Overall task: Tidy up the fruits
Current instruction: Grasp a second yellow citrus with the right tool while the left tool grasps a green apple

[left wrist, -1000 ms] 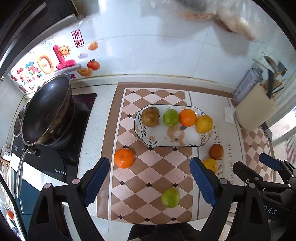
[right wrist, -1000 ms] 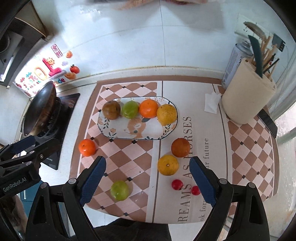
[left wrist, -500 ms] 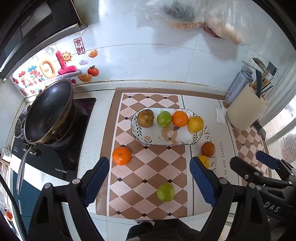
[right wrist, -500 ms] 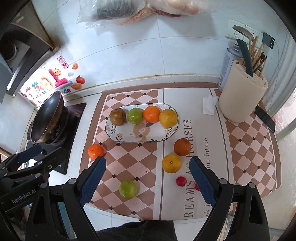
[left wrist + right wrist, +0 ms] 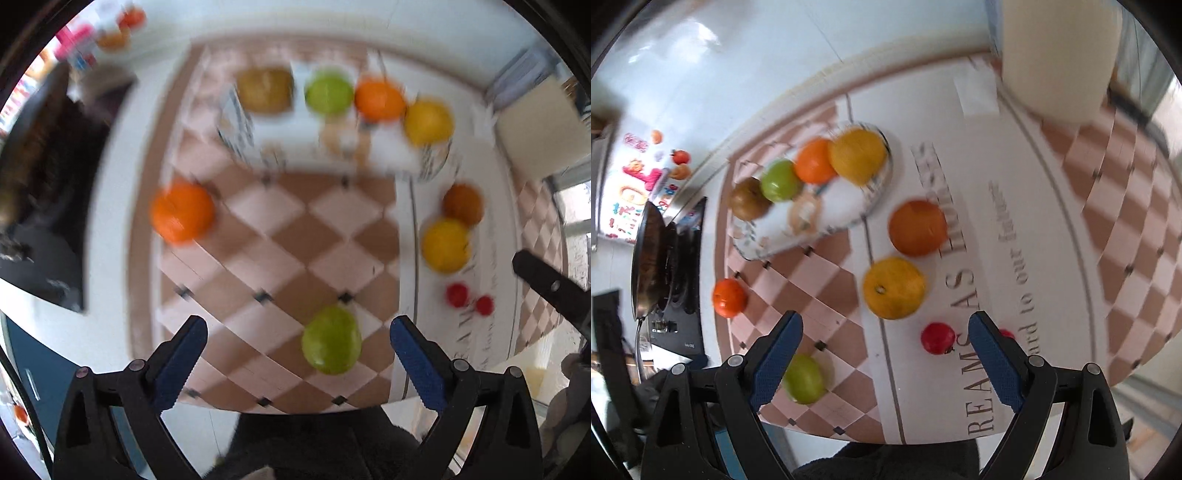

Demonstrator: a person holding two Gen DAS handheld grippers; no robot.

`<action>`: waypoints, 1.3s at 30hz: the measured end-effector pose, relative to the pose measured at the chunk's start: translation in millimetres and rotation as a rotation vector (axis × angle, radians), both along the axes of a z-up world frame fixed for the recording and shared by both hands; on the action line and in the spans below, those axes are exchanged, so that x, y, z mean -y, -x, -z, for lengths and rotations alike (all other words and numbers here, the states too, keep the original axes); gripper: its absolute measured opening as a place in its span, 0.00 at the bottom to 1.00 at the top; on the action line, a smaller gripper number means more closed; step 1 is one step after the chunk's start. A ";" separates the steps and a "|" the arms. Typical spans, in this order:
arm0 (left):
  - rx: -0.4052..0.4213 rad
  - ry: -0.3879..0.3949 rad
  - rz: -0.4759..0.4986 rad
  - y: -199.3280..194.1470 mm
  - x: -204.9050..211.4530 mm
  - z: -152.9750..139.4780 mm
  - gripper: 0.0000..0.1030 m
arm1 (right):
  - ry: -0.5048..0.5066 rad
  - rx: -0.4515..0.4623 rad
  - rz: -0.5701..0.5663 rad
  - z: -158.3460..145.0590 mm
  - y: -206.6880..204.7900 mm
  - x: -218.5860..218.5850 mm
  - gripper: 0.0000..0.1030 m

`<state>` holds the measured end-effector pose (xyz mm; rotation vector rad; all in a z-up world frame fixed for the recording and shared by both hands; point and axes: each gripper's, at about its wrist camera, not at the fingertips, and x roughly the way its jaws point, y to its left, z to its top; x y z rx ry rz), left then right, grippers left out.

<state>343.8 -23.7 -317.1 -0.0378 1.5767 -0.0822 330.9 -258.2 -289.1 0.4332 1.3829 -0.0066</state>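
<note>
Through the left wrist camera, badly smeared, I count four fruits in a row on the oval plate (image 5: 332, 155): a brown fruit (image 5: 264, 90), a green one (image 5: 328, 94), an orange one (image 5: 379, 98) and a yellow one (image 5: 428, 123). Six more pieces lie loose on the checkered mat (image 5: 295, 236): an orange (image 5: 182, 212) at the mat's left edge, a dark orange (image 5: 462, 204) touching a yellow orange (image 5: 446, 244), two small red fruits (image 5: 457, 294) side by side, and a smooth, glossy green fruit (image 5: 331, 339). My left gripper (image 5: 297, 352) is spread wide, grasping nothing; the green fruit sits between its blue pads, nearer the right one. A dark pan (image 5: 33, 147) blurs on the left, a cream holder (image 5: 543, 129) at the right, and a black bar, seemingly part of the other gripper, juts in at the right edge.

From the right wrist camera, I get the same ten: four on the plate (image 5: 834, 210), plus the orange (image 5: 729, 297), dark orange (image 5: 918, 228), yellow orange (image 5: 894, 288), green fruit (image 5: 803, 378) and red fruits (image 5: 937, 338), one of them half hidden behind the right finger. My right gripper (image 5: 884, 354) is also spread wide and empty, with the yellow orange just ahead of the gap. The left pad overlaps the green fruit's edge in view. The cream holder (image 5: 1060, 55) looms at the top right, with a white tissue (image 5: 977, 94) beside it.
</note>
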 end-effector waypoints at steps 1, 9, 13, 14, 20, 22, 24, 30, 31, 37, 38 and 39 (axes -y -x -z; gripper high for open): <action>-0.029 0.003 -0.004 1.0 1.0 9.7 0.98 | -0.006 -0.019 0.006 10.2 0.2 1.7 0.86; -0.190 0.037 0.049 7.1 23.0 78.3 0.72 | -0.049 -0.083 -0.007 57.0 -16.8 -4.8 0.78; -0.181 0.027 0.076 9.8 32.0 80.2 0.50 | -0.042 -0.100 -0.030 74.7 -33.1 -15.0 0.69; -0.163 0.011 0.085 9.9 32.9 78.1 0.50 | -0.037 -0.107 -0.039 79.8 -37.2 -17.2 0.67; -0.115 -0.021 0.037 1.5 12.8 70.2 0.50 | 0.030 -0.113 -0.122 93.8 -42.8 -35.1 0.60; -0.106 -0.025 0.016 -1.7 5.2 69.4 0.50 | -0.008 -0.126 -0.149 92.1 -38.0 -42.6 0.60; -0.101 -0.019 -0.012 -3.9 -2.3 69.8 0.50 | -0.031 -0.140 -0.192 90.1 -31.6 -52.4 0.60; -0.103 -0.003 -0.040 -13.6 -23.4 76.4 0.50 | -0.063 -0.209 -0.235 103.1 -15.5 -67.4 0.60; -0.095 -0.003 -0.040 -13.5 -24.1 76.0 0.50 | -0.082 -0.209 -0.212 104.8 -14.4 -64.1 0.61; -0.086 -0.013 -0.030 -20.8 -22.5 75.9 0.50 | -0.070 -0.201 -0.206 100.9 -16.6 -61.9 0.61; -0.084 -0.015 -0.029 -26.0 -21.2 76.2 0.50 | -0.075 -0.203 -0.205 102.4 -16.2 -62.4 0.61; -0.083 -0.016 -0.028 -27.2 -19.8 76.4 0.50 | -0.081 -0.202 -0.204 103.8 -15.9 -61.6 0.61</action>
